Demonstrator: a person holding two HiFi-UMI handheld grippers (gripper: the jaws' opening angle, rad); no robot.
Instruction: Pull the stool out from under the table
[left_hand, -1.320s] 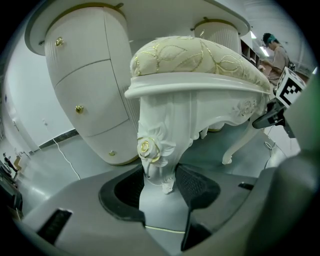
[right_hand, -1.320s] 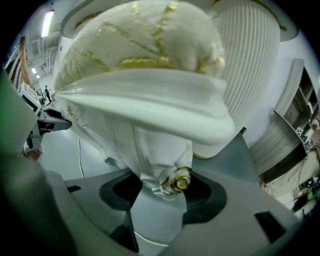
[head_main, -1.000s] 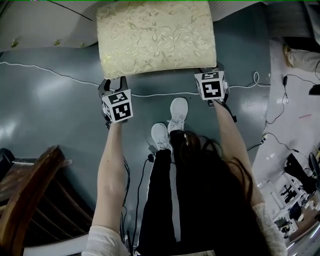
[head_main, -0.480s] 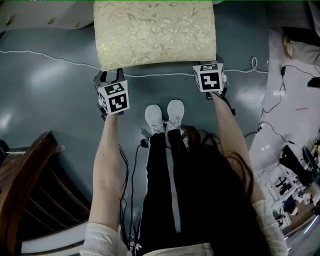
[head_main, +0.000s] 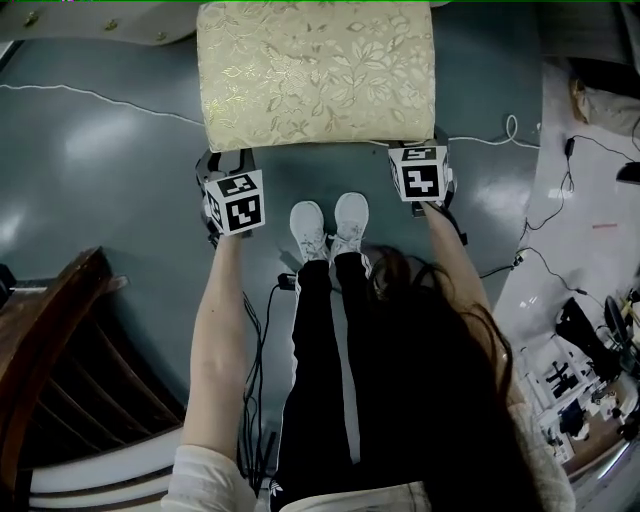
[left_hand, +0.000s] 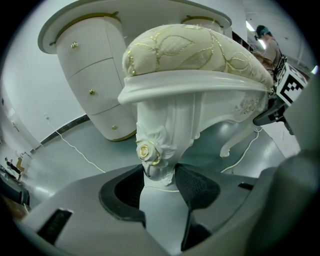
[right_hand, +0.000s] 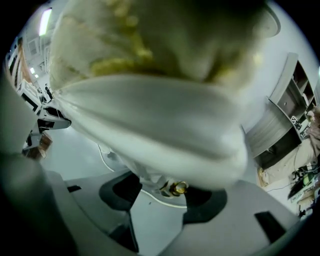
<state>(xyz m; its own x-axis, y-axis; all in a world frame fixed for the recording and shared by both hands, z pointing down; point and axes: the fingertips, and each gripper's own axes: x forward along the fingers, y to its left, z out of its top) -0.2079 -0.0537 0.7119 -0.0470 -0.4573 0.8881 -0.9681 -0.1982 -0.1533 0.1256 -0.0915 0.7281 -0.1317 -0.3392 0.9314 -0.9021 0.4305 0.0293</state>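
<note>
Cream-cushioned stool (head_main: 316, 75) is standing straight ahead, the left tool (left_hand: 159, 182) clamping one near leg (left_hand: 161, 145). Seemingly the right tool (right_hand: 165, 192) is clamping the other.

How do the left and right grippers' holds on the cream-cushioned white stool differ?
The left gripper clamps the near-left leg of the cream-cushioned white stool; the right gripper clamps its near-right leg. The right gripper's jaws stand wider apart than the left gripper's. The right gripper seems tucked closer under the seat than the left. Both grip at a gold-trimmed carved rose.
</note>
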